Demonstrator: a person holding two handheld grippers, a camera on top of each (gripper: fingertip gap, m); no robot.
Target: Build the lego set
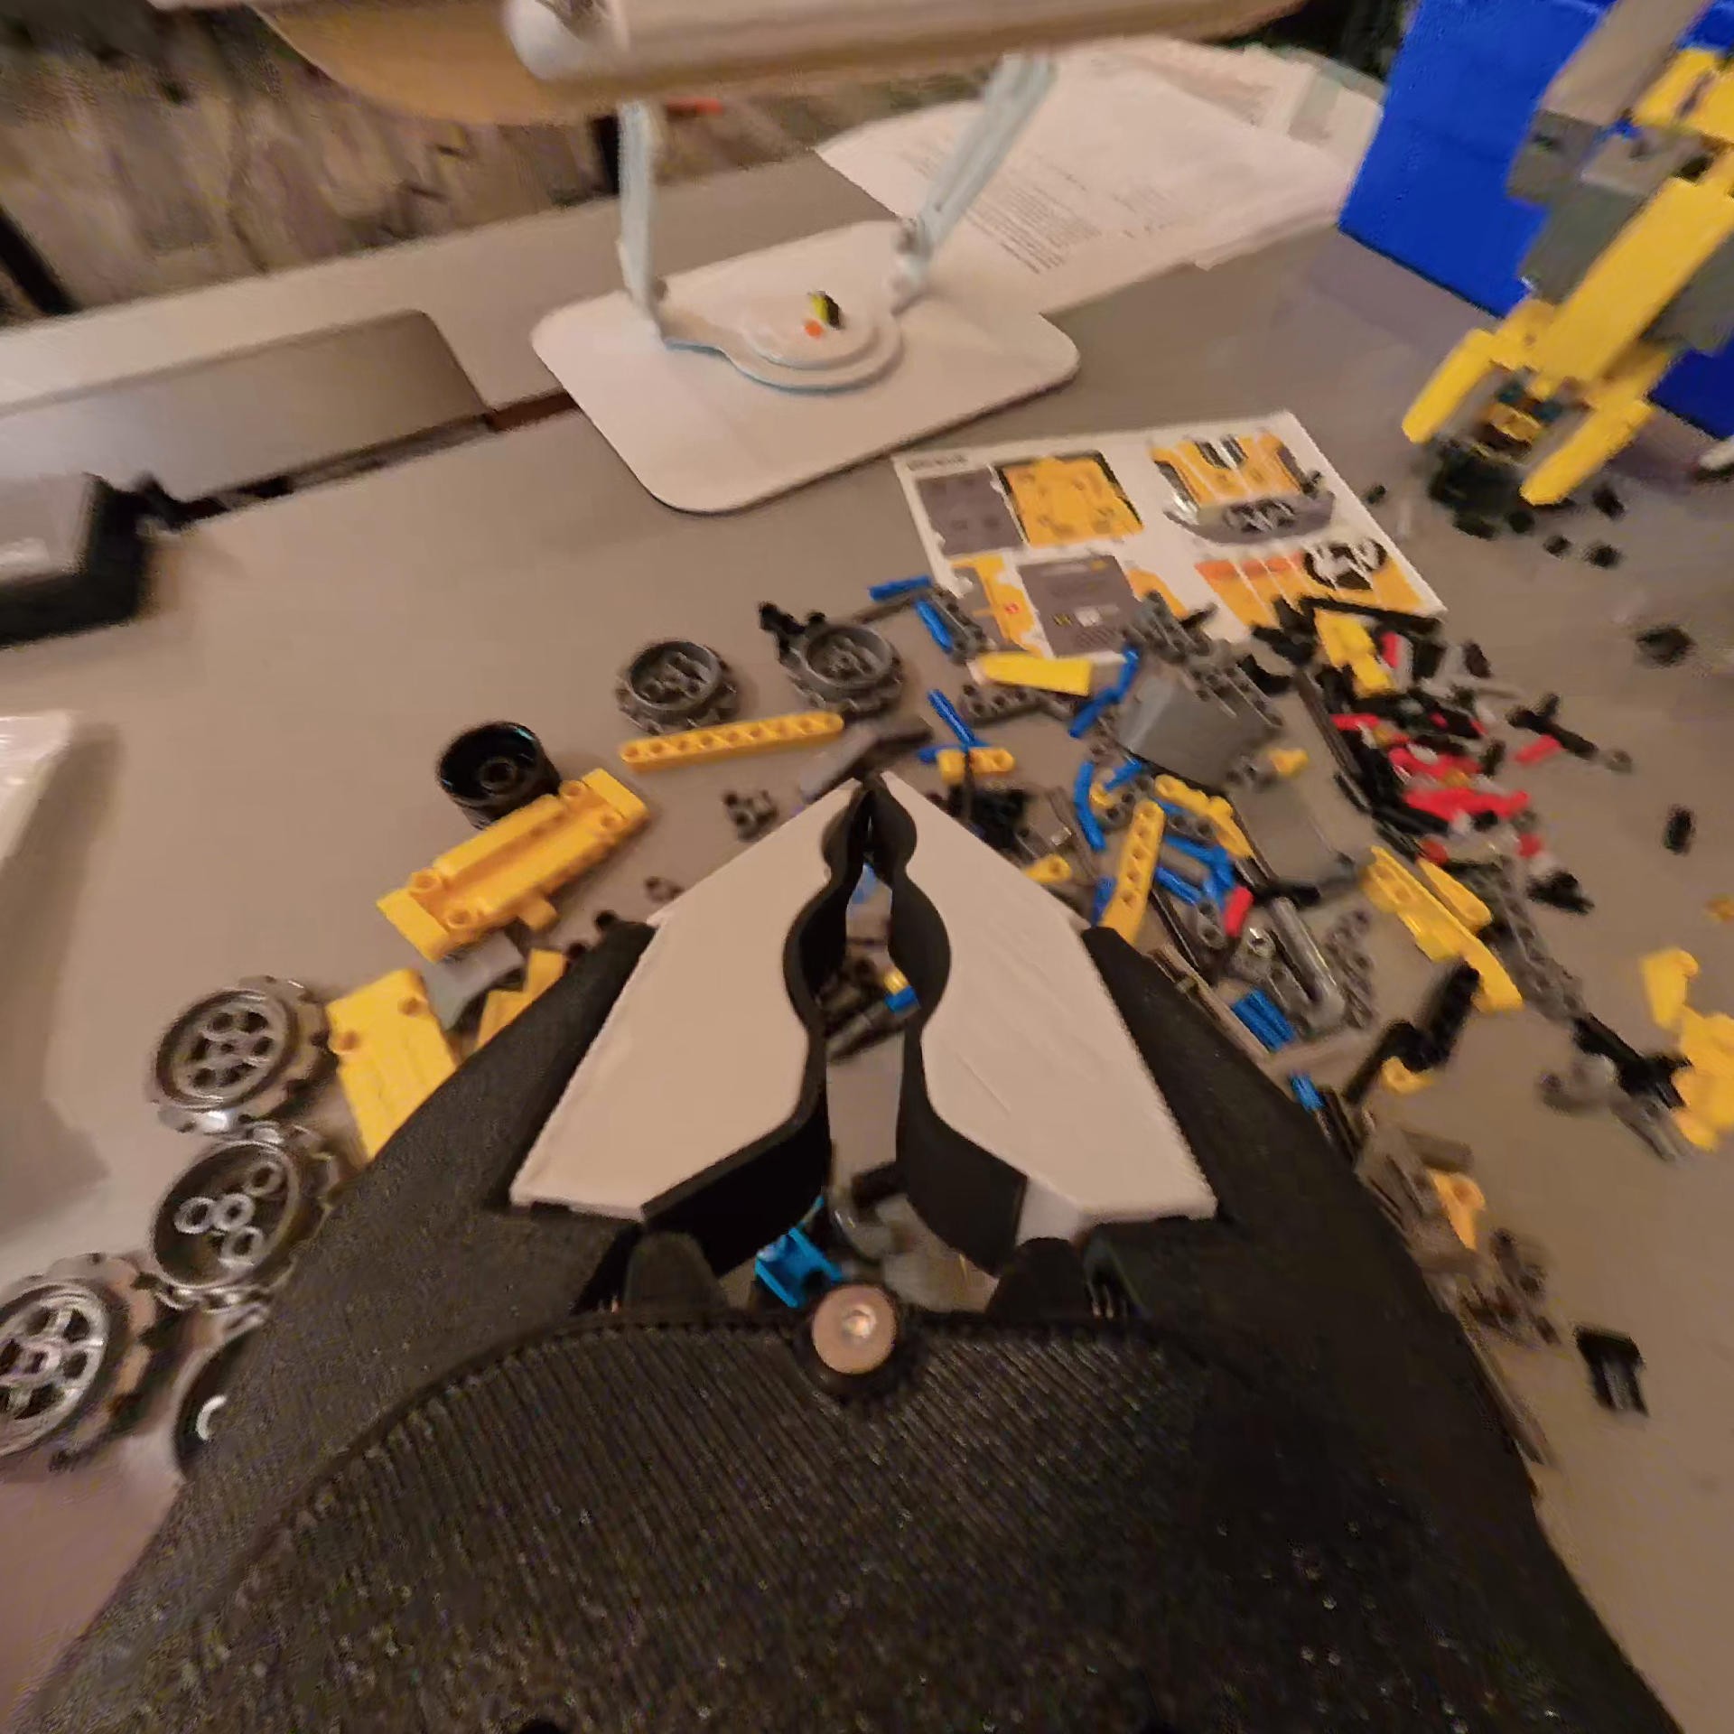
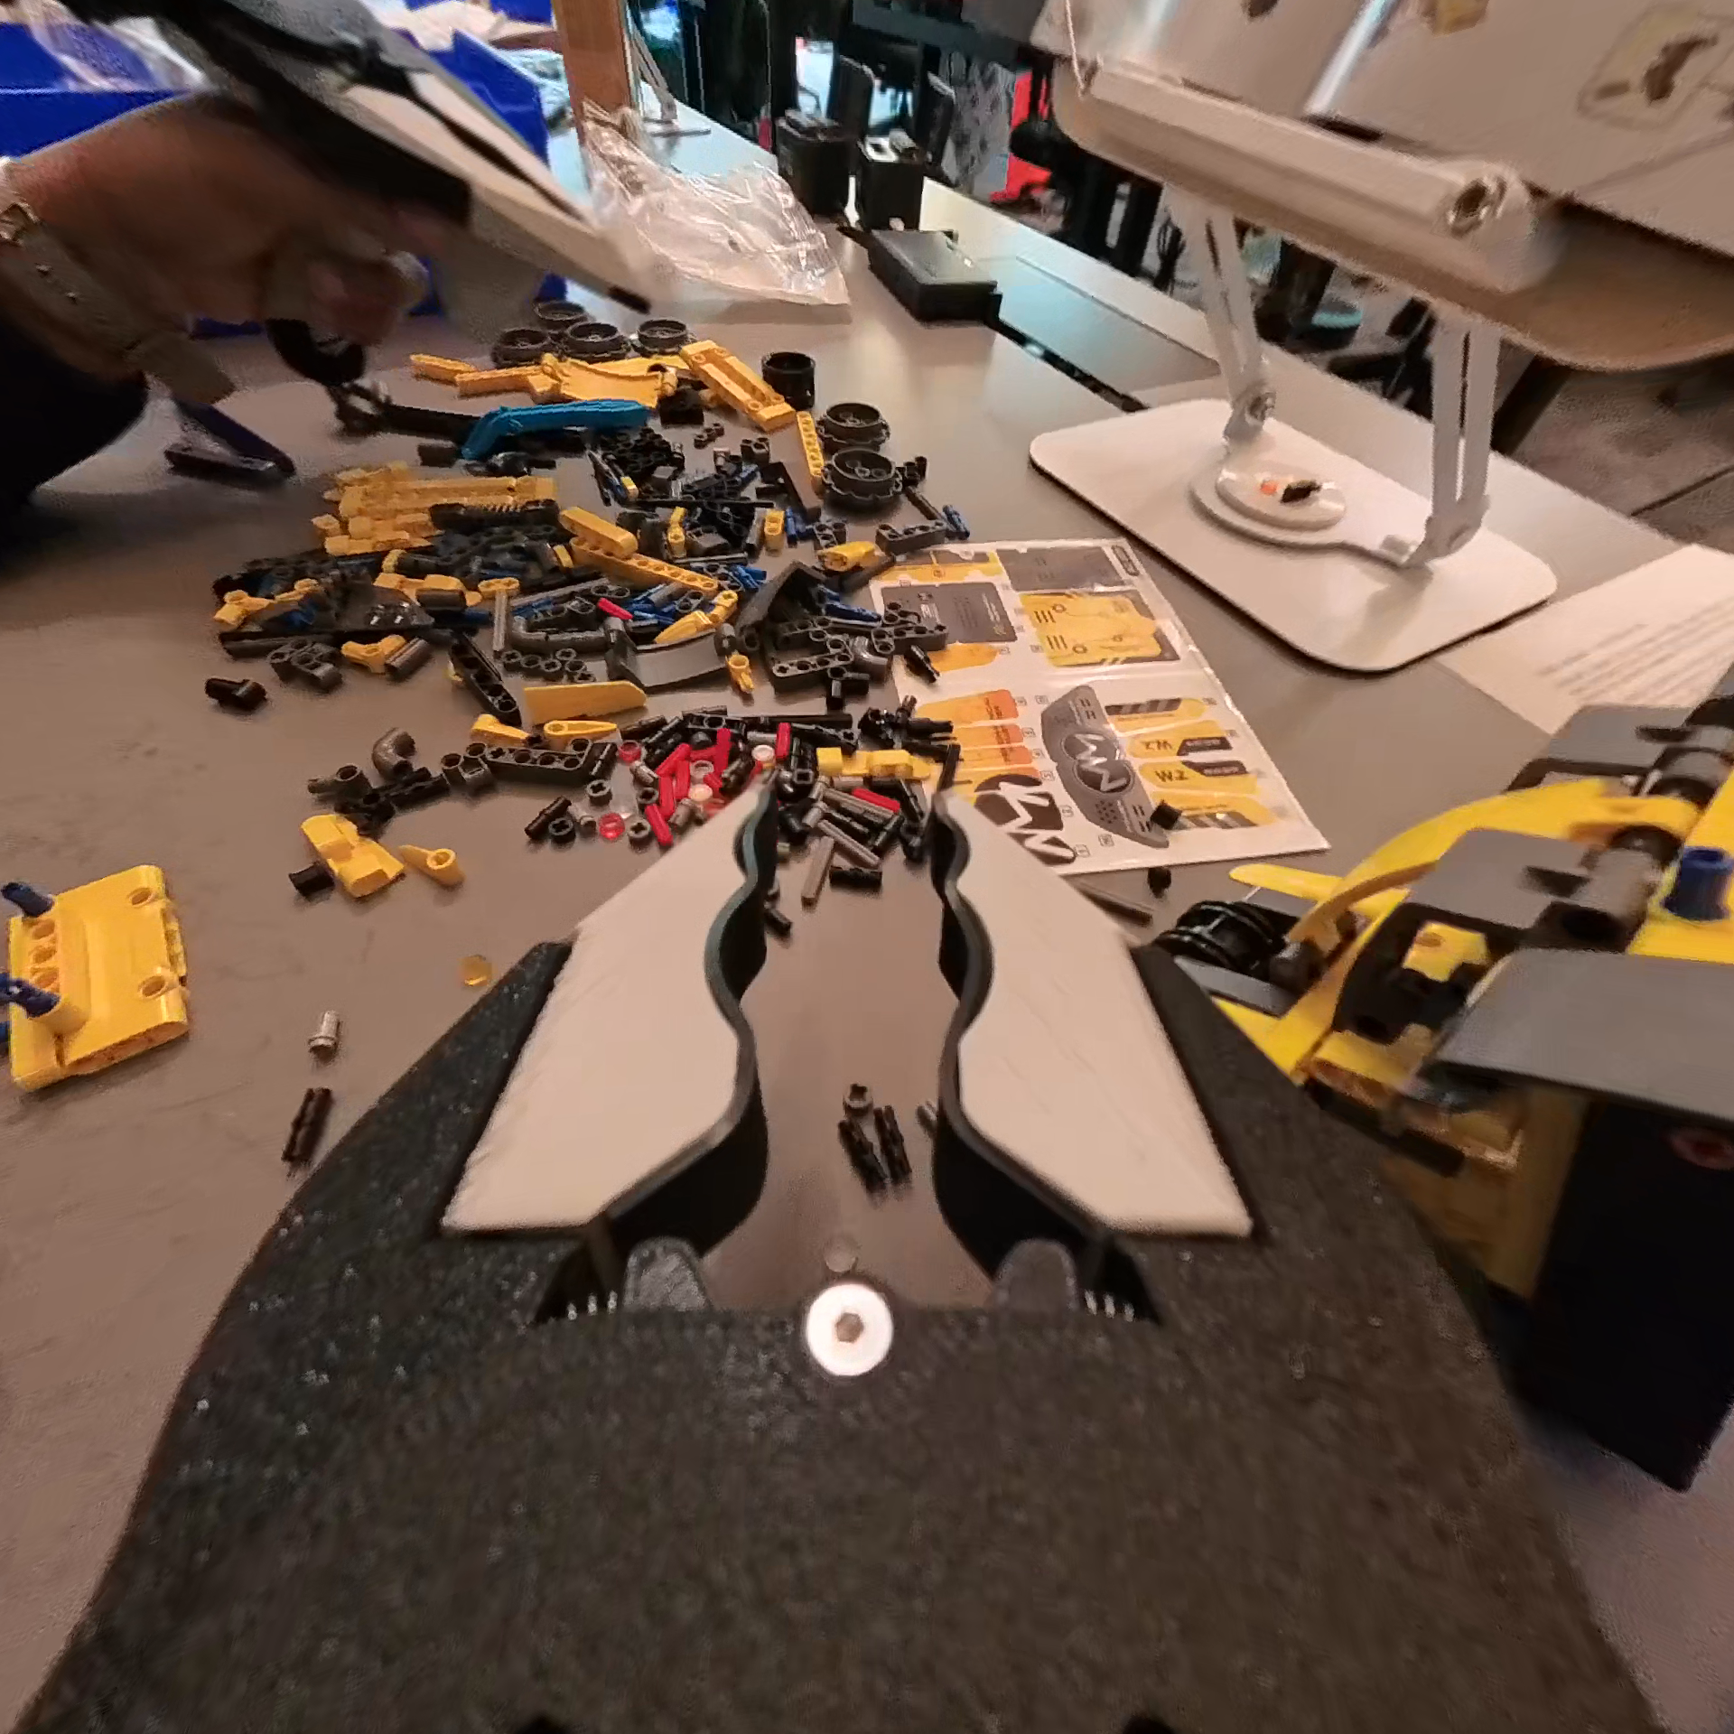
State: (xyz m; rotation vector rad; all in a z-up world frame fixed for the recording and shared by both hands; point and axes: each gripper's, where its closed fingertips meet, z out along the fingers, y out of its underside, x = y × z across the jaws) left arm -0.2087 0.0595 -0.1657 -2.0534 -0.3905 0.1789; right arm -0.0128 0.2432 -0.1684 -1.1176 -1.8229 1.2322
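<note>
My left claw [image 1: 868, 793] is pinched closed on nothing, above the heap of loose bricks [image 1: 1220, 798]. My right claw [image 2: 849, 807] gapes open over small black pins [image 2: 844, 826]. The half-built yellow model [image 2: 1464, 985] sits at three o'clock; the sticker sheet [image 2: 1079, 694] lies at one.

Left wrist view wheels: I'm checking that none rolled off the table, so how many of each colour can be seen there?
Silver-spoked wheels: 3
Dark grey wheels: 2
Black tyre: 1
Total: 6
</note>
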